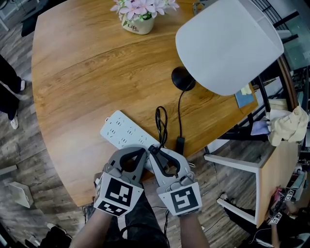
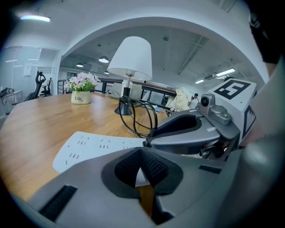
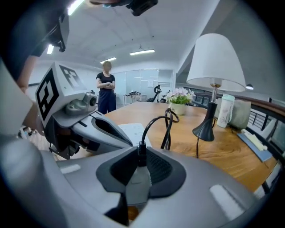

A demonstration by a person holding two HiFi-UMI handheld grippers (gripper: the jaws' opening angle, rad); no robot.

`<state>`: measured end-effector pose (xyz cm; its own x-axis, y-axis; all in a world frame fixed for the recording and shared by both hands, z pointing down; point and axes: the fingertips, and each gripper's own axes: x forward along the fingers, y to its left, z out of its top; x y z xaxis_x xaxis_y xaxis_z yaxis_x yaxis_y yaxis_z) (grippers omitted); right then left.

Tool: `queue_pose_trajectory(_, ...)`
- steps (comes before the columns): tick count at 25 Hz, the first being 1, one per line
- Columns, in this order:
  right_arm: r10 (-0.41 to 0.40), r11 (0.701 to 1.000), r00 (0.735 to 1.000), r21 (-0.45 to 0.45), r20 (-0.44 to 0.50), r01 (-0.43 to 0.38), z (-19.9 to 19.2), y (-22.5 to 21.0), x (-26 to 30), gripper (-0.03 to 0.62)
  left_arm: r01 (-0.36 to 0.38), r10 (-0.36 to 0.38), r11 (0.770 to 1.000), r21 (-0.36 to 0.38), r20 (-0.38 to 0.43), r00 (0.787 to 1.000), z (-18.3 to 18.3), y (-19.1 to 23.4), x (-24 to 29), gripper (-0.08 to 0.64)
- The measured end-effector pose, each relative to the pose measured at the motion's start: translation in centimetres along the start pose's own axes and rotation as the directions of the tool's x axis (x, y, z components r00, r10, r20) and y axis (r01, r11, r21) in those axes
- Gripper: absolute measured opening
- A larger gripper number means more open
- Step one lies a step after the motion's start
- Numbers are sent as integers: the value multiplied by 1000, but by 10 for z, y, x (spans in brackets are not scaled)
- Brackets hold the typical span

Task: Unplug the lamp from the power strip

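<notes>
A white power strip (image 1: 120,131) lies near the wooden table's (image 1: 82,77) front edge. My left gripper (image 1: 141,151) is shut on its near end; in the left gripper view the pads (image 2: 153,167) pinch the white power strip (image 2: 89,149). My right gripper (image 1: 154,150) sits beside it, shut on the lamp's grey plug (image 3: 139,180) at that same end. The black cord (image 3: 164,122) rises from the plug, loops (image 1: 161,123), and runs to the lamp's black base (image 1: 183,78). The white shade (image 1: 227,43) stands over the table's right side.
A pot of pink flowers (image 1: 138,14) stands at the table's far edge. A blue notebook (image 1: 244,98) lies under the shade. Right of the table are a white frame (image 1: 237,164) and a cabinet with a cloth (image 1: 288,123). A person (image 3: 107,91) stands beyond the table.
</notes>
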<state>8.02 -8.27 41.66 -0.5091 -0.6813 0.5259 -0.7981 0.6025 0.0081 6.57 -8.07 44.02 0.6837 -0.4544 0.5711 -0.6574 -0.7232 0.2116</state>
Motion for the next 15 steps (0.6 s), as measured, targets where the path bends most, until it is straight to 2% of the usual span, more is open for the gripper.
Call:
queue_pose_trajectory(7,5,984,999,176,47,-13,-1,-9,1,72,3,-3,1000,-2,1,1000,1,1,1,-5)
queue_pose_trajectory(9,-7,992,999,130,34,3,0,-8,0,74,4,-4,1000,-3,-1,1000,1,1,0,-5)
queue_pose_trajectory(12,-33,999,999,-31,-13,33,1,1,-1,71,-4,4,1000,-2,-1,1000,1,1,0,-5)
queue_pose_trajectory(15,-37,998,999,-58,34,39,12,6,-4,69,-10,10,1000,3,-5,1000,1,1,1,-5)
